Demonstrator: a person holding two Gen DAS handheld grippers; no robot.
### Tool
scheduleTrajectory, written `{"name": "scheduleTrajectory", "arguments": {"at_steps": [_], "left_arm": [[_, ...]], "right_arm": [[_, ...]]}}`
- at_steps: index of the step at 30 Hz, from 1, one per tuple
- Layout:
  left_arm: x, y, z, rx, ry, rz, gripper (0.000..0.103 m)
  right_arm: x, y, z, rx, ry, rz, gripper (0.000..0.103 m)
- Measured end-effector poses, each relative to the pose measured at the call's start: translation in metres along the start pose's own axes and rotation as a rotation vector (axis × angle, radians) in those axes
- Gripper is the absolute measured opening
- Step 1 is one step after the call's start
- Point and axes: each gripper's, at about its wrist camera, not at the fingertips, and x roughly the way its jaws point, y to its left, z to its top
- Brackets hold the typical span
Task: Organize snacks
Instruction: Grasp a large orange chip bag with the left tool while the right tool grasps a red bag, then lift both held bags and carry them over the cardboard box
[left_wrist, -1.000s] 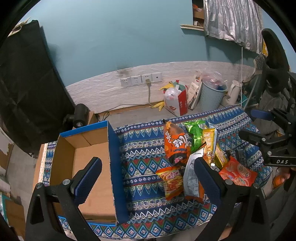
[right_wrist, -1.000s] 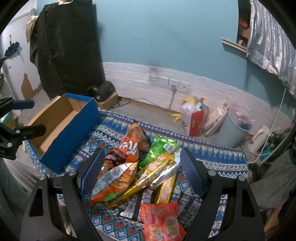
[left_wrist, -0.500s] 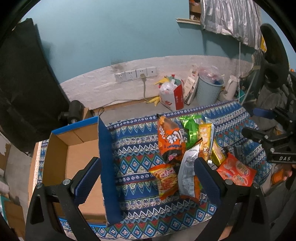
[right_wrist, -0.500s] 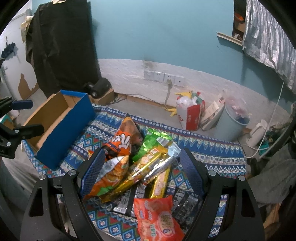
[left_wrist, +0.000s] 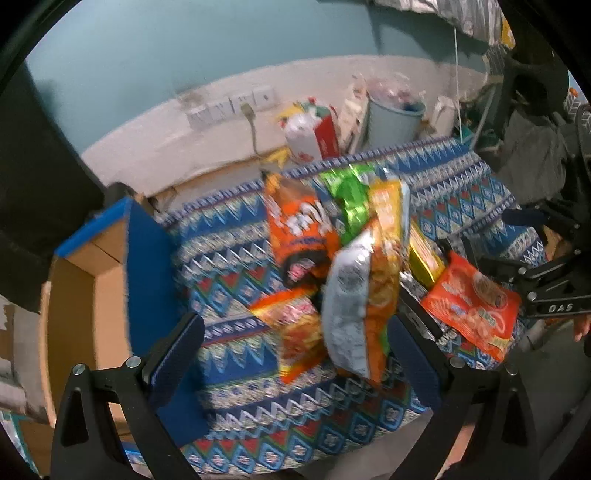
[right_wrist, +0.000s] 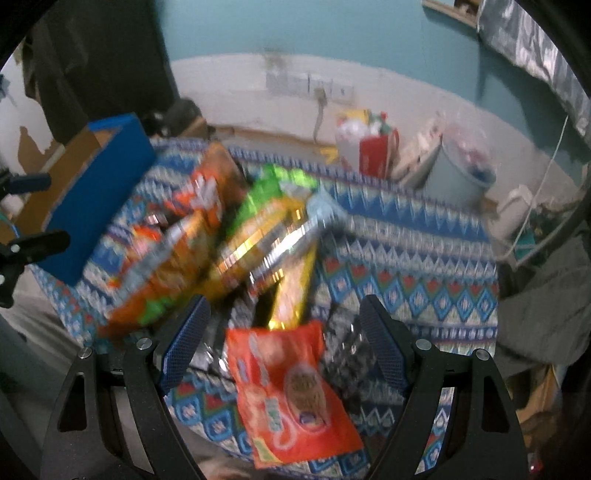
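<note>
A pile of snack bags lies on the patterned blue cloth (left_wrist: 229, 251): an orange chip bag (left_wrist: 299, 229), a green bag (left_wrist: 347, 195), a white-and-orange bag (left_wrist: 354, 306) and a red-orange packet (left_wrist: 472, 302). An open blue cardboard box (left_wrist: 92, 295) stands at the left. My left gripper (left_wrist: 295, 354) is open and empty above the near side of the pile. My right gripper (right_wrist: 284, 343) is open and empty, with the red-orange packet (right_wrist: 291, 387) between its fingers' line of sight. The box also shows in the right wrist view (right_wrist: 96, 192).
A light blue bin (left_wrist: 395, 118), a red-and-white bag (left_wrist: 314, 136) and wall sockets (left_wrist: 236, 103) stand behind the table. The right gripper shows at the right edge of the left wrist view (left_wrist: 546, 291). A dark cloth (right_wrist: 99, 62) hangs at the left.
Both grippers have moved forward and down toward the snack pile, so the bags look larger. Both views are motion-blurred. Neither gripper has taken hold of anything.
</note>
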Motion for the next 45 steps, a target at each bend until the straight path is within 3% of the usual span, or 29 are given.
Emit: {"name": "scheduleTrajectory", "arguments": {"at_steps": [15,26,27,28,30,32,38,42,45], "left_arm": [[0.058,-0.031,-0.003,0.032,0.134,-0.057,0.101],[0.097,-0.044,0.003,0.067,0.182,-0.050,0.101],[0.100,-0.044,0.003,0.064,0.190,-0.053,0.100],[0.105,-0.043,0.003,0.061,0.196,-0.057,0.098],[0.110,-0.042,0.002,0.058,0.208,-0.073,0.079],[0.111,-0.040,0.002,0.039,0.210,-0.116,0.070],[0.102,-0.044,-0.001,0.071,0.170,-0.125,0.058],[0.095,-0.042,-0.002,0.069,0.161,-0.137,0.047],[0.087,-0.032,-0.004,0.049,0.152,-0.143,0.045]], "right_arm": [[0.062,-0.001,-0.057,-0.020,0.274,0.044,0.081],[0.086,0.009,-0.063,-0.055,0.285,0.026,0.081],[0.088,0.009,-0.064,-0.056,0.281,0.029,0.077],[0.089,0.008,-0.063,-0.056,0.275,0.035,0.067],[0.086,0.010,-0.062,-0.054,0.260,0.042,0.052],[0.081,0.008,-0.056,-0.018,0.184,0.040,0.044],[0.063,-0.004,-0.037,0.032,0.089,0.034,0.042],[0.059,-0.013,-0.023,0.067,0.065,0.036,0.042],[0.059,-0.019,-0.014,0.079,0.051,0.032,0.042]]}}
